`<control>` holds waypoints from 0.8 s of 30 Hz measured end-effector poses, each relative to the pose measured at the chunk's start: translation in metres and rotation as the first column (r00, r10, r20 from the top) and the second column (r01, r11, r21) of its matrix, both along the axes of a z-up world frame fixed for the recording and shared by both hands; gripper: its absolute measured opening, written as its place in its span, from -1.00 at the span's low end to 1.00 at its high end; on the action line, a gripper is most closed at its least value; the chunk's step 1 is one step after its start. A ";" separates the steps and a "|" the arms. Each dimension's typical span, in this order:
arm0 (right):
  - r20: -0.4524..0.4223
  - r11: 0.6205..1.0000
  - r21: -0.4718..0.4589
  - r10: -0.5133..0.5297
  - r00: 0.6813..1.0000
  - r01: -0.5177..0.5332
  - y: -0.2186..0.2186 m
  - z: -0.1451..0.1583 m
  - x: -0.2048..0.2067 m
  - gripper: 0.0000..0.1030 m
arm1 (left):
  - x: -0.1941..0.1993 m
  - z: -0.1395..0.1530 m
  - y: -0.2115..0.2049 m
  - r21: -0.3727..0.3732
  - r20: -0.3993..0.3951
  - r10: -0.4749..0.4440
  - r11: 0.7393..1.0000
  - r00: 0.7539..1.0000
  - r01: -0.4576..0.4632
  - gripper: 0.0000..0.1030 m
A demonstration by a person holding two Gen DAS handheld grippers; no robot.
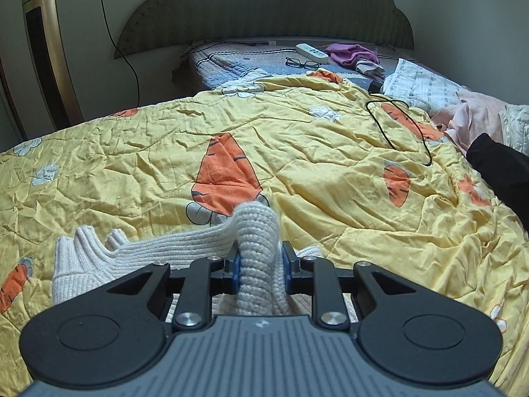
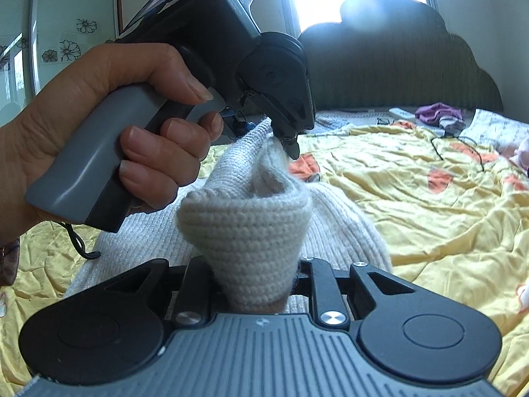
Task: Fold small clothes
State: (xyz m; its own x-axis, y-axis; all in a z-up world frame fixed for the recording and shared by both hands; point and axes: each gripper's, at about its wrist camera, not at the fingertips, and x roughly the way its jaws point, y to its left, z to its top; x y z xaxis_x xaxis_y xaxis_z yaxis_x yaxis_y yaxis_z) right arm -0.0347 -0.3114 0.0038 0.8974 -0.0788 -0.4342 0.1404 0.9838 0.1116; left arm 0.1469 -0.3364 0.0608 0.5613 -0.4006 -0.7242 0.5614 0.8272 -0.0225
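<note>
**Both hand-held grippers clamped on the knit sweater above the quilt**

Your left hand-held gripper (image 1: 259,266) is closed on a bunched fold of the cream sweater (image 1: 139,251), lifted just above the yellow carrot-print quilt (image 1: 330,172); a scalloped edge trails off to one side and rests on the quilt. Your right hand-held gripper (image 2: 254,281) is closed on another thick roll of the same sweater, near the left one. Your left hand (image 2: 99,125) grips the grey handle. Beyond the quilt, toward the headboard (image 1: 264,10), lie glasses (image 1: 302,63) and a power strip (image 1: 311,52).
</note>
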 end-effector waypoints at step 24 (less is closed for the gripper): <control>-0.052 0.995 0.103 0.021 0.998 -0.016 -0.019 -0.003 0.011 -0.26 | -0.010 0.043 0.058 -0.089 0.193 0.091 0.993 0.977 -0.075 0.61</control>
State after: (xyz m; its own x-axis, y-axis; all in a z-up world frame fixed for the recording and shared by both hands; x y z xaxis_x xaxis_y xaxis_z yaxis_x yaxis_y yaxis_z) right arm -0.0240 -0.3304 0.0004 0.8739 -0.0150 -0.4859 0.1305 0.9701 0.2047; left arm 0.1365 -0.2785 0.1038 0.7228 -0.3995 -0.5638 0.4912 0.8710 0.0126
